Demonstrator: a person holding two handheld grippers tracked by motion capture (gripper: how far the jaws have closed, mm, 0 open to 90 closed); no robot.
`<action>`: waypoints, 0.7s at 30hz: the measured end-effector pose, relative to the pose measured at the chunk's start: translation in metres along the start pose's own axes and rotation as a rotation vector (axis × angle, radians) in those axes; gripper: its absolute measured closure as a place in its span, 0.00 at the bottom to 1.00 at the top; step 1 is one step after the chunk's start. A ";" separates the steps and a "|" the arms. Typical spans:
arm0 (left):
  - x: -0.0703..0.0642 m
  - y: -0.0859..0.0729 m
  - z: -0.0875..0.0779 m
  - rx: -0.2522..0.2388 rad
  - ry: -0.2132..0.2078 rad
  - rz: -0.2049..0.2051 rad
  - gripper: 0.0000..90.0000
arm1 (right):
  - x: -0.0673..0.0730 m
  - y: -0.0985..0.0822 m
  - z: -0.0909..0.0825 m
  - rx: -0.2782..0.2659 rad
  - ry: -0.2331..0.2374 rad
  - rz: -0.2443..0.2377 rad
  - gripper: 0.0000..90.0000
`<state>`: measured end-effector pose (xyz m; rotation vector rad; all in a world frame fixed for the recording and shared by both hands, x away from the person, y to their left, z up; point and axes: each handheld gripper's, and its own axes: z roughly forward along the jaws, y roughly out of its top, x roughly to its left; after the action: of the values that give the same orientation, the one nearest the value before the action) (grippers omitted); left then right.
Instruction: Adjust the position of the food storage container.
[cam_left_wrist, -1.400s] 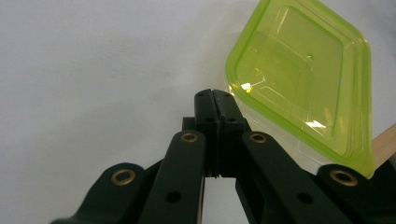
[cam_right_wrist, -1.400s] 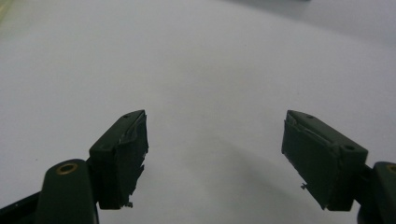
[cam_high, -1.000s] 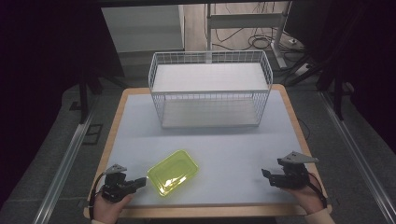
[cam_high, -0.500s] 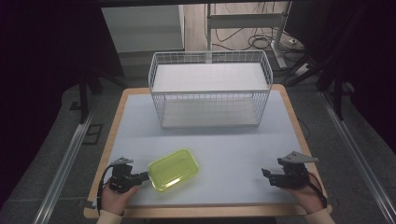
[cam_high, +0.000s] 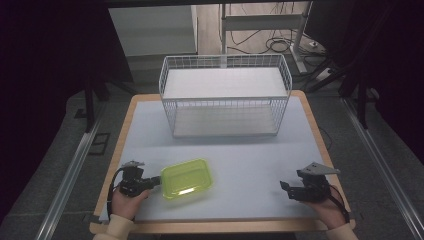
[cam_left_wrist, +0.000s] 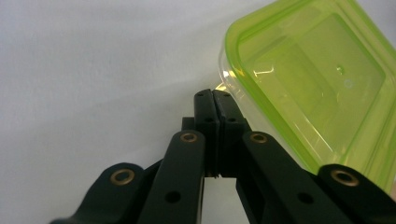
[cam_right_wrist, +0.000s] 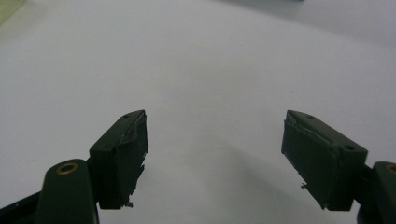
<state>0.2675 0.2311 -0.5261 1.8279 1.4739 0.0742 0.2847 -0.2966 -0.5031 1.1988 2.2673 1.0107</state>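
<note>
The left gripper (cam_left_wrist: 212, 95) has its jaws pressed together, tips touching the near corner of the lime-green container (cam_left_wrist: 317, 84), which sits at their 1 o'clock; whether the rim is pinched between them cannot be told. In the high view this gripper (cam_high: 150, 182) meets the container (cam_high: 187, 178) at its 9 o'clock edge, and both have shifted toward 3 o'clock since half a second ago. The right gripper (cam_right_wrist: 215, 140) holds its jaws wide over bare counter (cam_high: 250, 155), unmoved at 4 o'clock. The wire basket (cam_high: 225, 95) stands at 12 o'clock, well apart.
</note>
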 end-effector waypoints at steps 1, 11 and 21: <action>0.000 0.002 0.002 0.001 0.000 0.001 0.99 | 0.000 0.000 0.000 0.000 0.000 0.000 0.25; -0.003 0.021 0.017 0.023 0.004 0.019 0.99 | -0.001 -0.001 0.000 0.002 -0.003 0.003 0.25; -0.007 0.023 0.023 0.046 0.003 0.044 0.99 | -0.001 -0.001 0.000 0.002 -0.005 0.003 0.25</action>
<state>0.2954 0.2120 -0.5256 1.8982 1.4488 0.0657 0.2849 -0.2980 -0.5033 1.2052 2.2638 1.0053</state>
